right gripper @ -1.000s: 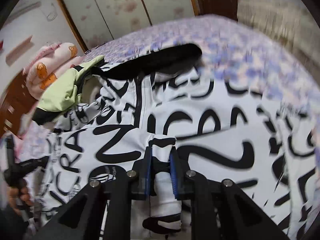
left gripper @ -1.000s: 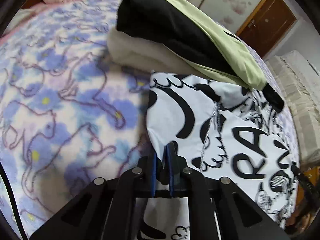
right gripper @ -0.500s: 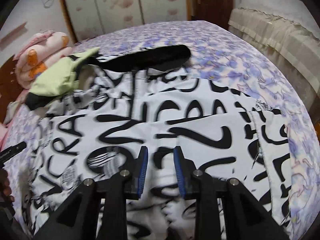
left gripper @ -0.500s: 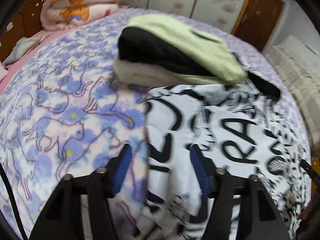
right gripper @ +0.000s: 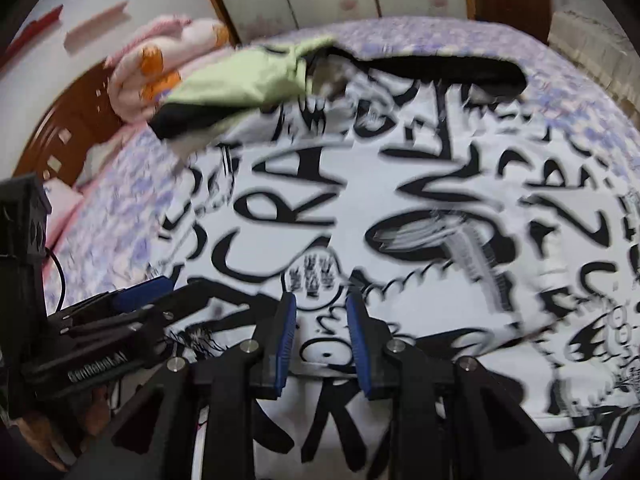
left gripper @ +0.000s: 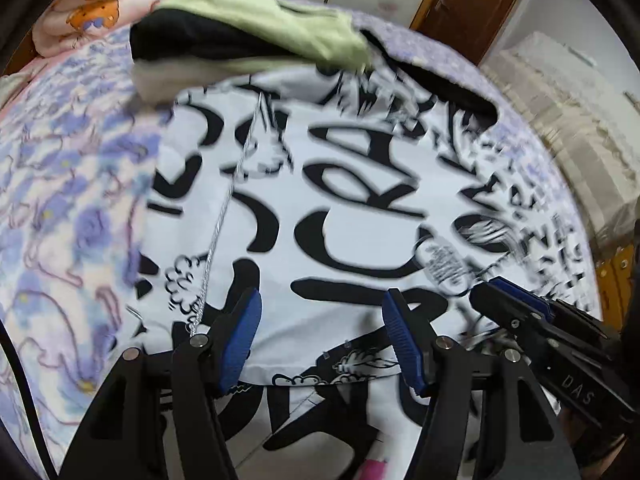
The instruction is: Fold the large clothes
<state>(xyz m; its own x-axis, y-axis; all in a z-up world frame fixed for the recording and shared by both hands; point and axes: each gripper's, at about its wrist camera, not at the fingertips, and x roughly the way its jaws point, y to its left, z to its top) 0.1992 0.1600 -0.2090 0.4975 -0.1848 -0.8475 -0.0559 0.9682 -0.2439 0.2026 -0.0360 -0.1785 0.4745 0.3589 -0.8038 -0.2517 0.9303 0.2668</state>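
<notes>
Above the printed garment point(left gripper: 352, 184) spread on the floral bedspread point(left gripper: 68, 184), my left gripper point(left gripper: 320, 336) stands wide, holding nothing. Right view: over the garment's near fold, my right gripper point(right gripper: 320, 336), slightly parted, grips nothing; the green-and-black pile point(right gripper: 240, 80) rests on the garment's far edge.

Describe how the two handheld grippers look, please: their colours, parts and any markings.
The left gripper and the right gripper both have black angular linkage arms with silver pivot screws and ribbed blue pads. White lettering marks their sides. A thin black cable runs beside the left one.
</notes>
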